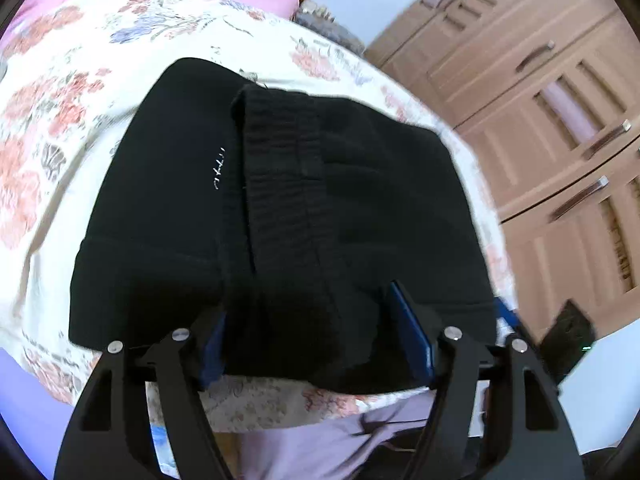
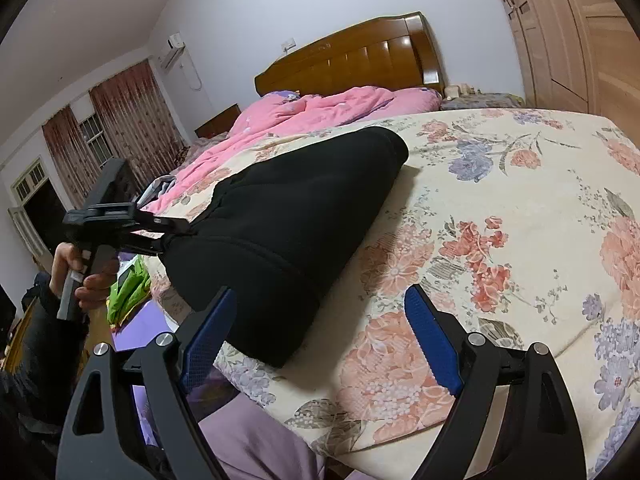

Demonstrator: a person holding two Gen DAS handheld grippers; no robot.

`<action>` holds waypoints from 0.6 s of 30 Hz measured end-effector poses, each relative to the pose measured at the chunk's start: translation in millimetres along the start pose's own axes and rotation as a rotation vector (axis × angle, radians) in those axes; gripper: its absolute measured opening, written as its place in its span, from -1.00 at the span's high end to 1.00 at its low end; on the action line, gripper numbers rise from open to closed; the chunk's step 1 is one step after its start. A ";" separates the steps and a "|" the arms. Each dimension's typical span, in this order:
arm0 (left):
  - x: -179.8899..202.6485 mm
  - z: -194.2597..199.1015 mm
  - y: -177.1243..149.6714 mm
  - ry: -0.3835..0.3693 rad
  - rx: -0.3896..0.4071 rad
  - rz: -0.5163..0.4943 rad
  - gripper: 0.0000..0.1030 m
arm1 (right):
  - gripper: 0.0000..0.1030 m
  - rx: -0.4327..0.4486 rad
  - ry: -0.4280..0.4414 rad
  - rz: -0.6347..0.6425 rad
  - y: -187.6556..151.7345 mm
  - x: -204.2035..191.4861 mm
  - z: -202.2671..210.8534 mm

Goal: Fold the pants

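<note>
The black pants [image 1: 280, 208] lie folded in a thick bundle on the floral bedsheet [image 1: 64, 128], waistband on top. My left gripper [image 1: 316, 336] is at the bundle's near edge with its jaws wide; black cloth fills the gap between the blue pads. From the right wrist view the left gripper [image 2: 168, 236] meets the bundle's [image 2: 288, 224] left end. My right gripper [image 2: 320, 336] is open and empty, just in front of the bundle's near right corner, over the sheet [image 2: 500, 220].
A pink quilt [image 2: 320, 108] lies bunched toward the wooden headboard [image 2: 352, 56]. Wooden wardrobes [image 1: 560, 120] stand beside the bed. The bed's near edge is just under both grippers. A green item [image 2: 128, 288] lies off the bed's left.
</note>
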State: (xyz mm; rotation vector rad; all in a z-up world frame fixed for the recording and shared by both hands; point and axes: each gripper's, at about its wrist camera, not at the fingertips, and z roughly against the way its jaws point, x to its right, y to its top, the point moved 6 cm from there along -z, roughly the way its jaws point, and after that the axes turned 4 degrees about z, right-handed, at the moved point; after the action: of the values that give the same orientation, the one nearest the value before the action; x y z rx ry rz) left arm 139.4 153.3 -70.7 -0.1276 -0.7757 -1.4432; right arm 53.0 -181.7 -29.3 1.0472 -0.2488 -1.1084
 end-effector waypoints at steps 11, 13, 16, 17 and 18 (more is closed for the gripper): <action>1.8 23.0 10.9 -0.065 0.128 0.083 0.50 | -0.70 -0.078 -0.055 0.251 -31.3 -43.2 -14.1; 10.9 33.7 17.2 -0.091 0.157 0.086 0.51 | -0.70 -0.091 -0.131 0.272 -31.3 -47.5 -28.3; 25.8 52.0 25.5 -0.129 0.198 0.078 0.52 | -0.70 -0.102 -0.329 0.280 -26.4 -39.8 -51.8; 30.4 57.5 29.1 -0.138 0.210 0.072 0.53 | -0.70 -0.088 -0.333 0.259 -23.3 -38.4 -53.6; 36.7 66.3 33.6 -0.145 0.229 0.054 0.53 | -0.69 -0.075 -0.340 0.240 -19.8 -37.9 -54.4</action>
State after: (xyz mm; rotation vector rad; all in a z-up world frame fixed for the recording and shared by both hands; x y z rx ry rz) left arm 141.3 162.8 11.6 -0.0771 -1.0430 -1.2943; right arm 57.4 -120.8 -61.7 0.7364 -0.5848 -1.0631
